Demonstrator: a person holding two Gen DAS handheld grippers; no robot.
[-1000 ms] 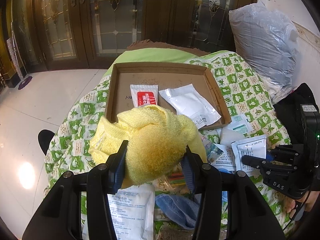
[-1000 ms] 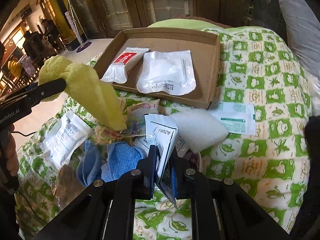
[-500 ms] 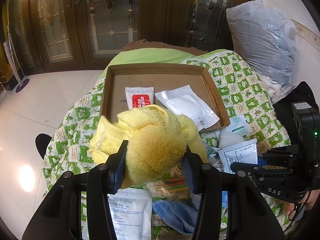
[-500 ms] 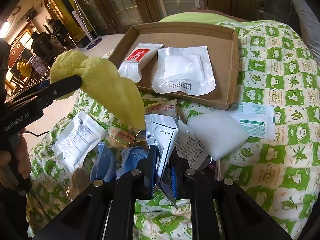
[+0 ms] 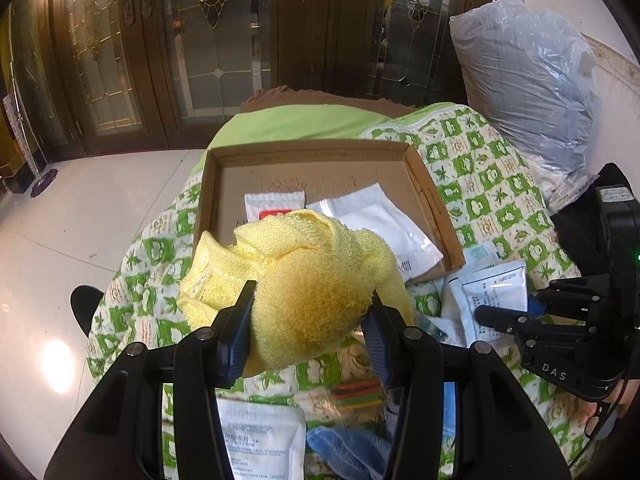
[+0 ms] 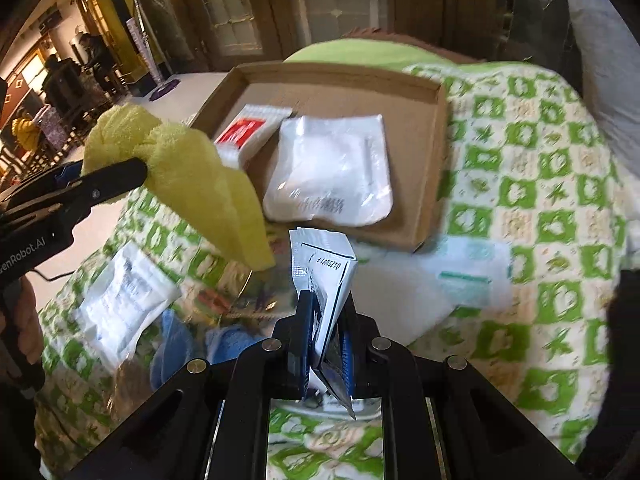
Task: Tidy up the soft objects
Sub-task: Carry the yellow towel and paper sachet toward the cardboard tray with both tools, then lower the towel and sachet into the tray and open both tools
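Left hand-held gripper (image 5: 312,316) pinches the yellow towel (image 5: 304,280), right hand-held gripper (image 6: 324,344) clamps a white sachet (image 6: 326,272), both lifted clear, probably headed for the cardboard tray (image 5: 436,208).

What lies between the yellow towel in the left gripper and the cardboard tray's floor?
Nothing visible blocks it. The yellow towel hangs near the cardboard tray; its left floor is bare beside the red-label packet and white pouch.

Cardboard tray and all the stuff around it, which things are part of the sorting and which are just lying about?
Part of the job:
yellow towel, in left claw
white packet, in right claw
cardboard tray
red-label packet
blue cloth

Lying about:
grey plastic bag
glass-panelled doors
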